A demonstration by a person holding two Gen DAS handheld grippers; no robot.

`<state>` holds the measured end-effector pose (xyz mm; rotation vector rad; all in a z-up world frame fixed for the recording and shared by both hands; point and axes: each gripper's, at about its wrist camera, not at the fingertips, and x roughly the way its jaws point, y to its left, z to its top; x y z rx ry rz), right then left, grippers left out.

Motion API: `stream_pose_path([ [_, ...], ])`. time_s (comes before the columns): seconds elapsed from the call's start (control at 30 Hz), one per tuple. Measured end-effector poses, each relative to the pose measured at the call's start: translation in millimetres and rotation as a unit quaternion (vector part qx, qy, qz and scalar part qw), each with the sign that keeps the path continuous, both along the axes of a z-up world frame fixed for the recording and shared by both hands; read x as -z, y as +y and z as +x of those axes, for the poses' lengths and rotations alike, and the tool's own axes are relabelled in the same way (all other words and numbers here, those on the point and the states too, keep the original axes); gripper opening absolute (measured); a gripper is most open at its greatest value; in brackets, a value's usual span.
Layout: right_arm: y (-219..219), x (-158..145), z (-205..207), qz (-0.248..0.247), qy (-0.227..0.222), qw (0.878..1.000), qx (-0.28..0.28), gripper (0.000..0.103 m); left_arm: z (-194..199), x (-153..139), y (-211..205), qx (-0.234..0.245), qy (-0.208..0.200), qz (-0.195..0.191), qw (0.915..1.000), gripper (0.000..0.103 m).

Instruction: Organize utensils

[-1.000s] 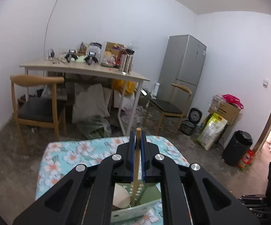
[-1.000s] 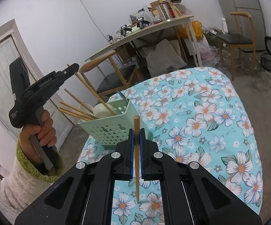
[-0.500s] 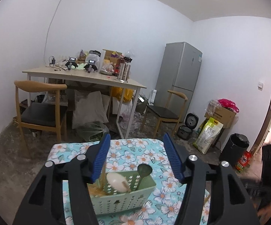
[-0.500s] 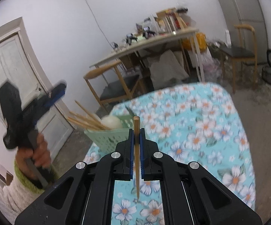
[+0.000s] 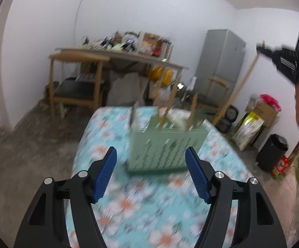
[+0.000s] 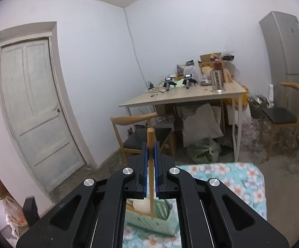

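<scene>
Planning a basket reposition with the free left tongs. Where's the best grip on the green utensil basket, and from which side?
Grip the green basket by its near long wall at the top rim, coming from above on the camera side. That stretch is bare; chopsticks and a spoon stick up behind it. The body looks wider than the left tongs, open and empty, so spanning it likely fails.

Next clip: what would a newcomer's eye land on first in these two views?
The wooden chopstick clamped upright in the shut right gripper, its tip hanging over the green utensil basket. In the left wrist view, that basket, bristling with chopsticks, stands on the floral tablecloth ahead of the left gripper, whose jaws have just opened and hold nothing.
</scene>
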<state>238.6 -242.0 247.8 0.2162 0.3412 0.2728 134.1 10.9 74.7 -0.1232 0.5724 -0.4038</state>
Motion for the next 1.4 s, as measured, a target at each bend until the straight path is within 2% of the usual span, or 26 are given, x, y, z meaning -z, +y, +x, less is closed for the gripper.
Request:
stream_pose_path([
  [0.1,10.7,4.2,23.1,-0.021,0.0,1.0,0.01,0.004,-11.1,17.0,12.4,-0.012,0.02,0.01,0.9997,0.066],
  [0.27,26.3,30.7,53.2,-0.05,0.02,0.998,0.016,0.004,-15.6,35.1,24.6,-0.025,0.046,0.011,0.9986,0.066],
  [0.47,44.3,70.5,69.2,-0.077,0.034,0.996,0.009,0.004,-10.7,39.1,21.8,-0.023,0.055,0.008,0.9982,0.068],
  [0.67,46.6,102.5,75.7,-0.086,0.073,0.994,0.01,0.007,-9.2,39.4,15.1,-0.017,0.052,0.014,0.9984,0.07],
  [0.77,43.9,106.4,69.3,-0.078,0.081,0.994,0.007,0.027,-8.3,39.8,14.1,-0.017,0.053,0.013,0.9984,0.07],
  [0.8,42.6,105.4,66.0,-0.074,0.08,0.994,0.007,0.037,-7.7,39.7,13.9,-0.017,0.053,0.014,0.9984,0.071],
  [0.83,42.2,104.4,63.5,-0.072,0.078,0.994,0.007,0.042,-7.0,39.3,13.3,-0.017,0.052,0.015,0.9984,0.072],
  [1.0,27.9,92.6,26.6,-0.044,0.062,0.997,0.009,0.053,-5.0,37.0,9.1,-0.013,0.05,0.013,0.9985,0.076],
  [1.17,15.9,96.0,-12.8,-0.01,0.063,0.998,0.014,0.064,-3.1,33.9,0.6,-0.011,0.047,0.015,0.9987,0.083],
  [1.3,21.3,114.5,-43.7,0.004,0.09,0.996,0.021,0.072,-2.0,29.4,-9.2,-0.022,0.042,0.024,0.9986,0.096],
  [1.4,36.6,132.1,-60.2,-0.023,0.119,0.992,0.04,0.079,-1.9,25.8,-16.6,-0.039,0.035,0.04,0.9978,0.097],
])
